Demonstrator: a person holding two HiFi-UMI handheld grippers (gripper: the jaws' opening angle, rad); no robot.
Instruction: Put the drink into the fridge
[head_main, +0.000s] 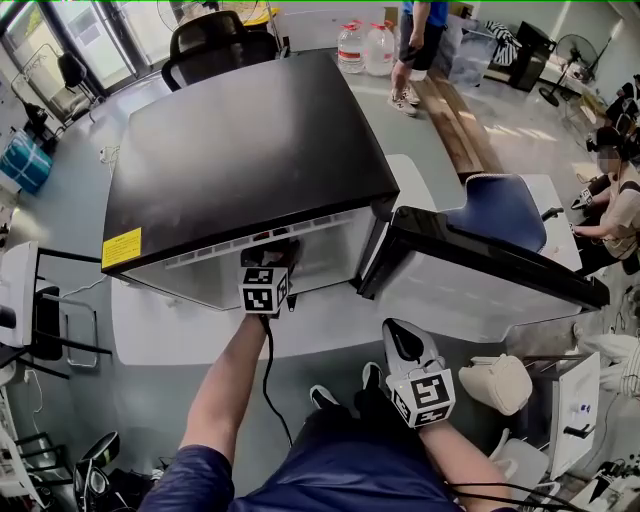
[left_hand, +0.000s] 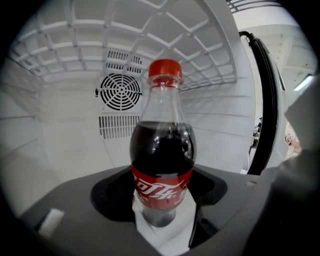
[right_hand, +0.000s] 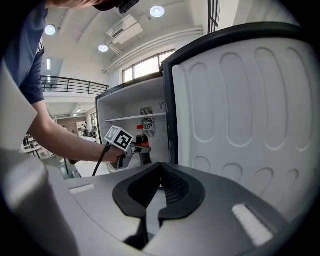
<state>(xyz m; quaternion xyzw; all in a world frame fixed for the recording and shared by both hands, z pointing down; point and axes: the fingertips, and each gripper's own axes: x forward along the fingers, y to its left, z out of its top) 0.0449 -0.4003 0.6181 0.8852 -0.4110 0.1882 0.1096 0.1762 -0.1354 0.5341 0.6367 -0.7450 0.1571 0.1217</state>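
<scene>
The left gripper had its jaws clamped on the upright cola bottle inside the fridge, under its wire shelf. The right gripper, jaws together, hung beside the fridge's open door.

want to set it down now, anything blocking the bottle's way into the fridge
Nothing visible does. The fridge door stands open, the left gripper holds the cola bottle at the opening, and ahead are only bare walls and a fan grille.
</scene>
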